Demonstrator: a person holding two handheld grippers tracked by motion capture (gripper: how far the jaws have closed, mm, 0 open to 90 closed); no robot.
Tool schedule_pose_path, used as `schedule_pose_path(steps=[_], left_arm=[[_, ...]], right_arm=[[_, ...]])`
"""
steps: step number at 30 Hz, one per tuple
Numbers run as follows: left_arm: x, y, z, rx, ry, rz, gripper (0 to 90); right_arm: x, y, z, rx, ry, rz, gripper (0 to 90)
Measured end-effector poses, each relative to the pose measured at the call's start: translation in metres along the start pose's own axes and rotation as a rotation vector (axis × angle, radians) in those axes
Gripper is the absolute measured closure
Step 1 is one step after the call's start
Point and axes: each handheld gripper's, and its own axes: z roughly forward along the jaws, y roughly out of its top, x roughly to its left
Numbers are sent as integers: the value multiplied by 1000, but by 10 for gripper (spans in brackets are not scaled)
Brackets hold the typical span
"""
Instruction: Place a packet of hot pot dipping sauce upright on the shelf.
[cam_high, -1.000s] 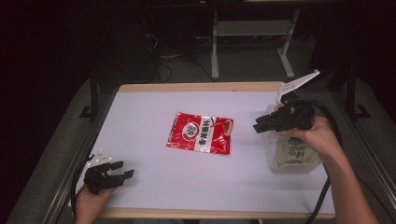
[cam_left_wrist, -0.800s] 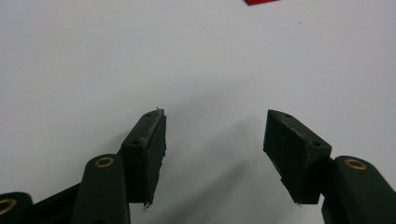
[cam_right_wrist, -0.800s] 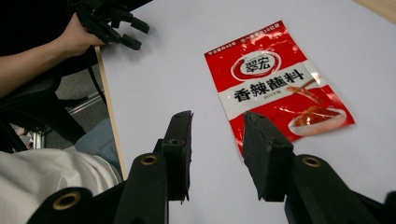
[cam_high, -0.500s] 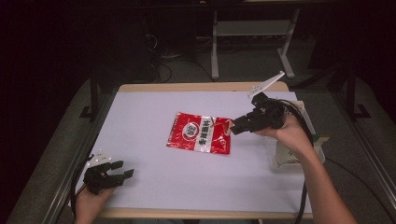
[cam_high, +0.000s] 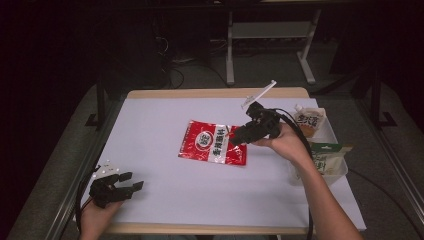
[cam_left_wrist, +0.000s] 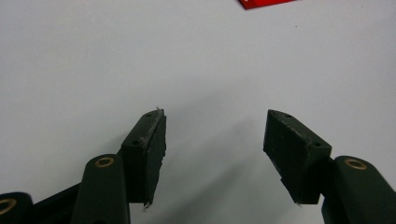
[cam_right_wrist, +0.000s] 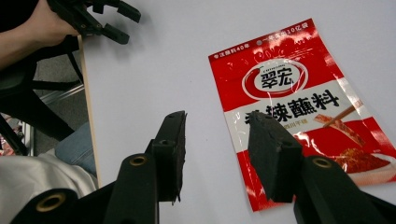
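Note:
A red snack packet (cam_high: 212, 142) with white lettering lies flat mid-table; it also shows as the packet (cam_right_wrist: 299, 107) in the right gripper view and as a red corner (cam_left_wrist: 266, 3) in the left gripper view. My right gripper (cam_high: 236, 139) hovers just above the packet's right edge, pointing left. Its jaws (cam_right_wrist: 217, 119) have just been opening and nothing is between them. My left gripper (cam_high: 134, 181) rests at the table's near-left corner, open and empty (cam_left_wrist: 215, 116), over bare white surface.
A white tray (cam_high: 334, 134) at the table's right edge holds a beige pouch (cam_high: 307, 120) and a green-and-white pouch (cam_high: 327, 157). The person's right forearm crosses in front of the tray. The table's wooden near edge (cam_right_wrist: 88, 112) shows beside a knee.
The right hand moved left and slightly down, from above the tray to the red packet's right edge, and its jaws stand wider. The left gripper stayed put.

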Motion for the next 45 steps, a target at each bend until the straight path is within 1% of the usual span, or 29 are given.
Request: schedule_pose_path(steps=[1,4,6,7,10,12,13,15,17,18,20,21,23,24,25,28,29,30,31,33,34,35,36,37,40,42,43,44,45], left_arm=[[0,0,0,0,0,1,389],[0,0,0,-6,-1,-7,389],[0,0,0,-6,-2,-10,389],[-1,0,0,-11,-3,-19,389],[-1,0,-1,-13,-5,-23,389],[-1,0,-1,-13,-6,-23,389],[-1,0,-1,-12,-8,-19,389],[-1,0,0,-13,-8,-22,389],[-1,0,0,-10,-8,-20,389],[-1,0,0,-10,-8,-20,389],[-1,0,-1,-13,-8,-24,389],[-1,-1,-1,-16,-9,-25,389],[-1,-1,-1,-16,-9,-25,389],[0,-1,-1,-8,-9,-17,389],[0,-1,-1,-9,-10,-19,389],[0,-1,-1,-9,-10,-17,389],[0,-1,-1,-8,-10,-16,389],[1,-1,-2,-8,-9,-15,389],[1,-1,-2,-10,-10,-15,389],[1,-1,-2,-16,-10,-27,389],[1,-1,-2,-16,-10,-27,389],[2,-2,-2,-15,-10,-31,389],[2,-2,-2,-14,-10,-30,389],[2,-2,-2,-17,-10,-33,389],[2,-2,-2,-16,-11,-31,389],[2,-2,-2,-16,-10,-33,389],[2,-2,-2,-11,-10,-27,389],[2,-2,-1,-17,-11,-33,389],[1,-2,-1,-16,-13,-30,389]], right_arm=[[-1,3,6,0,-6,-2,544],[-2,6,12,6,-7,-3,539],[-4,9,18,8,-20,-9,533],[-5,10,21,6,-25,-11,531],[-12,10,29,1,-30,-3,525],[-16,9,35,4,-28,19,520],[-22,7,41,5,-36,28,510],[-26,7,46,18,-43,43,498],[-28,7,48,24,-48,49,497],[-31,7,50,29,-55,46,496],[-36,6,54,26,-59,56,493],[-40,6,57,22,-60,72,488],[-42,5,58,19,-64,71,483],[-47,4,62,17,-69,95,475],[-49,4,63,17,-72,90,471],[-54,2,67,17,-81,107,455],[-58,2,68,21,-86,101,448],[-64,0,72,32,-98,113,437],[-64,0,72,32,-98,113,437],[-72,-2,77,41,-114,123,424],[-72,-2,77,41,-114,123,424],[-77,-4,79,47,-119,130,414],[-80,-5,81,48,-130,129,414],[-81,-6,82,49,-129,137,411],[-88,-9,86,69,-154,146,404],[-91,-10,86,71,-159,152,399],[-95,-11,87,71,-178,154,395],[-99,-13,87,66,-183,157,389],[-106,-15,87,54,-194,159,381]])
